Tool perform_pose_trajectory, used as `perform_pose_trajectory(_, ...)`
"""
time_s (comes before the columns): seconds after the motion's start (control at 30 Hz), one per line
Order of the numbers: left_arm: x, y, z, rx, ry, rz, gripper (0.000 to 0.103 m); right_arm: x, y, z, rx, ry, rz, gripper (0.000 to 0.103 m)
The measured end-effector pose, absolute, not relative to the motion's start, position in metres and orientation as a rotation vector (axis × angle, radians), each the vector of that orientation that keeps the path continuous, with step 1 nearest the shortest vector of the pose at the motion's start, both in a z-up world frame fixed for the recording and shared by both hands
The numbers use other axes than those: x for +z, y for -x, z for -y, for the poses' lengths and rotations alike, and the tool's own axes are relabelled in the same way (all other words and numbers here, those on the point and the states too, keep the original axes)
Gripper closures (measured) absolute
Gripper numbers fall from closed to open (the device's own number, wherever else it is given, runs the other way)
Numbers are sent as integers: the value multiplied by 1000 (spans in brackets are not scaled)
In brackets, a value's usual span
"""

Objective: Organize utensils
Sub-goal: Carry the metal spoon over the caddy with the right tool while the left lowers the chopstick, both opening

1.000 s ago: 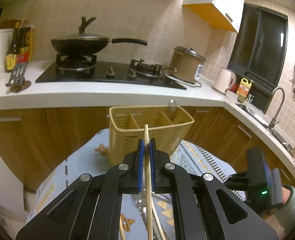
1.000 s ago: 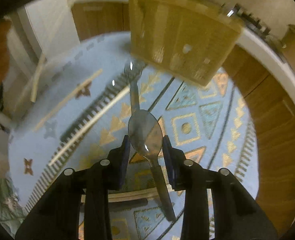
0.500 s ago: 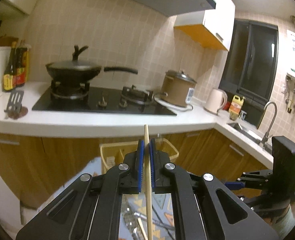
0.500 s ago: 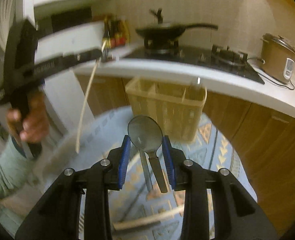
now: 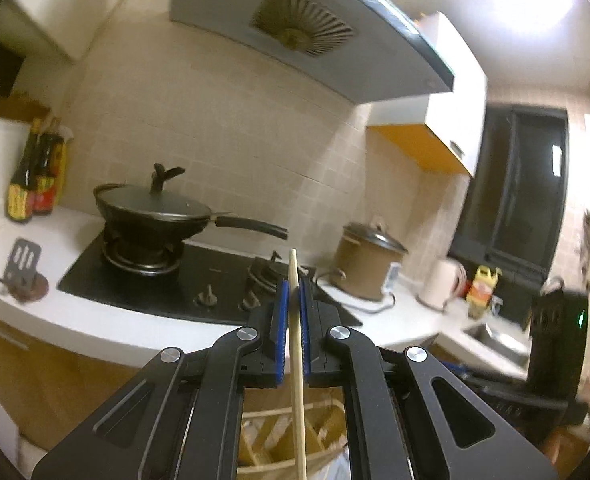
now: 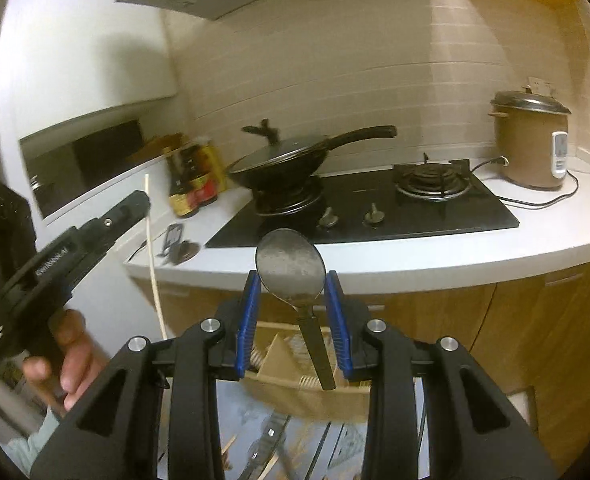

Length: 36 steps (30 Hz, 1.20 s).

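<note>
Both hand-held grippers are seen raised since a second ago: the patterned cloth that filled the earlier views is now reduced to a strip at the bottom, and the kitchen wall and range hood are brought into sight. The white desk is shown carrying the black hob, the lidded wok and the brown rice cooker. The yellow utensil basket is glimpsed below, behind the jaws. The left hand-held gripper is clamped on one chopstick, held upright. The right hand-held gripper is closed on the spoon, bowl uppermost.
</note>
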State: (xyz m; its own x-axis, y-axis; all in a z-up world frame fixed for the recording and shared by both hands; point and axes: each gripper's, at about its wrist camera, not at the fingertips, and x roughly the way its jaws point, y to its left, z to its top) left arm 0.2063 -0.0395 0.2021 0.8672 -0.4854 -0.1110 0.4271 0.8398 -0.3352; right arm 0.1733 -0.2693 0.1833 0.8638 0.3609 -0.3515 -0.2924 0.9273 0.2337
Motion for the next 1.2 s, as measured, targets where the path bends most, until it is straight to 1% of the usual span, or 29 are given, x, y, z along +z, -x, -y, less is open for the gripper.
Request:
perform_pose_trajectory(0.1, 195, -227, 44, -425, 345, -175, 100, 176, -192, 270, 310, -164, -403, 73)
perform_pose_trajectory(0.27, 166, -256, 56, -337, 366, -185, 100, 154, -211, 262, 257, -101, -419, 73)
perform_pose_trajectory(0.5, 129, -270, 70, -280, 331, -222, 99, 127, -222, 257, 249, -73, -460, 73)
perform_pose_trajectory(0.7, 117, -269, 74, -311, 286, -264, 98, 114, -219, 261, 250, -84, -497, 73)
perform_pose_trajectory(0.77, 116, -265, 71, -345, 275, -295, 87, 111, -214, 263, 255, -85, -515, 73)
perform_pose_trajectory(0.8, 116, -263, 70, -353, 273, -303, 85, 110, -212, 264, 256, -85, -520, 73)
perform_pose_trajectory(0.87, 118, -254, 62, -373, 279, -327, 79, 108, -205, 266, 260, -88, -545, 65)
perform_pose_trajectory(0.9, 119, -249, 56, -392, 291, -342, 77, 108, -201, 267, 263, -93, -551, 51)
perform_pose_trajectory(0.93, 120, -244, 51, -407, 301, -356, 72, 108, -196, 268, 267, -99, -551, 48)
perform_pose_trajectory(0.97, 121, -239, 48, -417, 304, -367, 66, 109, -190, 268, 270, -98, -552, 48)
perform_pose_trajectory(1.03, 124, -229, 41, -431, 297, -388, 63, 110, -183, 269, 253, -94, -565, 48)
perform_pose_trajectory(1.2, 132, -200, 30, -421, 231, -459, 63, 111, -157, 271, 261, -111, -599, 48)
